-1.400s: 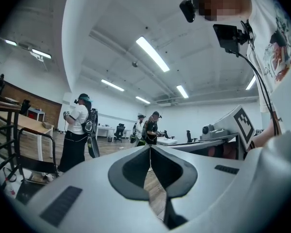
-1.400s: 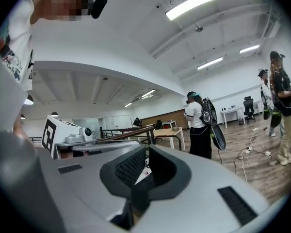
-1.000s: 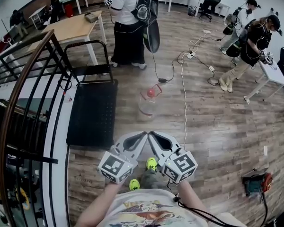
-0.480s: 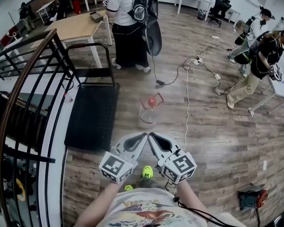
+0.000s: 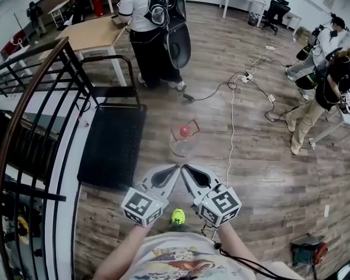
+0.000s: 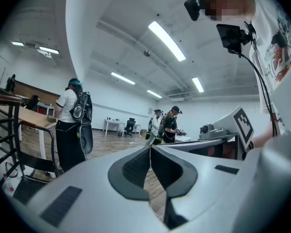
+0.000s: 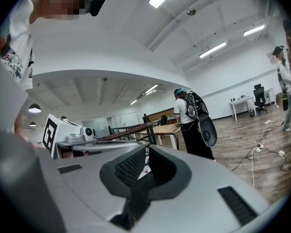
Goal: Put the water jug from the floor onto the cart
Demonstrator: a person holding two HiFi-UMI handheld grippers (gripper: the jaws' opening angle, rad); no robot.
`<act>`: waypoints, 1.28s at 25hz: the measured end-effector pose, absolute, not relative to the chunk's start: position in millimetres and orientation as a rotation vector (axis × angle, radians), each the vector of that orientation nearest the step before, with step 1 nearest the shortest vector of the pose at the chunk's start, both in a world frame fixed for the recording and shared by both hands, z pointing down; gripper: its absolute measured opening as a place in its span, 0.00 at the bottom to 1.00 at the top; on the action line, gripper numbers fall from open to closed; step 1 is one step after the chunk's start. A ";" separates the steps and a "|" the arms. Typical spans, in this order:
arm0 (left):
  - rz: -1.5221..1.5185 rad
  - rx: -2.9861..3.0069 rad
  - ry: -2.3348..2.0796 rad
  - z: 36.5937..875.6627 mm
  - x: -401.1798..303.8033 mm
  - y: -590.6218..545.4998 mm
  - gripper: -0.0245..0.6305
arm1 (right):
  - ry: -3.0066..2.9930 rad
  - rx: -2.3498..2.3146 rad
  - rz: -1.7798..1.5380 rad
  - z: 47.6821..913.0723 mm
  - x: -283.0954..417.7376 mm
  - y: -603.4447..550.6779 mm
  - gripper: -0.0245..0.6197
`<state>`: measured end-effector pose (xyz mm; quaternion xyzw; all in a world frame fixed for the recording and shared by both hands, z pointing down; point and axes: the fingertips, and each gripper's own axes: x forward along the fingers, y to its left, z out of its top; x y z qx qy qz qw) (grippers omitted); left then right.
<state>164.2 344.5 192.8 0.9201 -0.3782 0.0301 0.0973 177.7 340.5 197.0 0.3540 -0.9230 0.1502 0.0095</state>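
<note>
The water jug (image 5: 182,140) is clear with a red cap and a red handle. It stands upright on the wooden floor in the head view, just right of the black flat cart (image 5: 114,144). The cart's black push handle (image 5: 114,69) rises at its far end. My left gripper (image 5: 175,170) and right gripper (image 5: 186,168) are held side by side in front of me, tips pointing at the jug and a short way from it. Both are shut on nothing, as the left gripper view (image 6: 150,147) and right gripper view (image 7: 146,148) show. Neither gripper view shows the jug.
A black stair railing (image 5: 29,109) runs along the left of the cart. A person with a backpack (image 5: 149,28) stands beyond it beside a wooden table (image 5: 90,34). White cables (image 5: 232,127) trail over the floor right of the jug. Other people (image 5: 332,80) stand far right; a bag (image 5: 306,252) lies bottom right.
The view has moved forward, so the jug and cart sit slightly nearer my grippers. Both grippers stay shut and together. The person with the backpack has shifted a little to the left.
</note>
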 end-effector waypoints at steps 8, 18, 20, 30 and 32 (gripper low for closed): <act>0.116 2.706 -1.114 198.6 180.7 325.7 0.06 | -2.866 1.104 0.494 202.6 194.1 321.9 0.09; 0.137 2.704 -1.103 202.8 186.6 311.5 0.06 | -2.845 1.126 0.496 206.6 199.8 308.4 0.09; 0.131 2.699 -1.090 204.1 188.5 306.3 0.06 | -2.839 1.139 0.504 207.8 201.9 303.4 0.09; 0.134 2.719 -1.044 202.8 188.3 255.3 0.06 | -2.810 1.186 0.481 205.7 201.4 252.4 0.09; 0.143 2.720 -1.030 202.7 186.1 244.6 0.06 | -2.804 1.201 0.492 205.3 199.2 241.1 0.09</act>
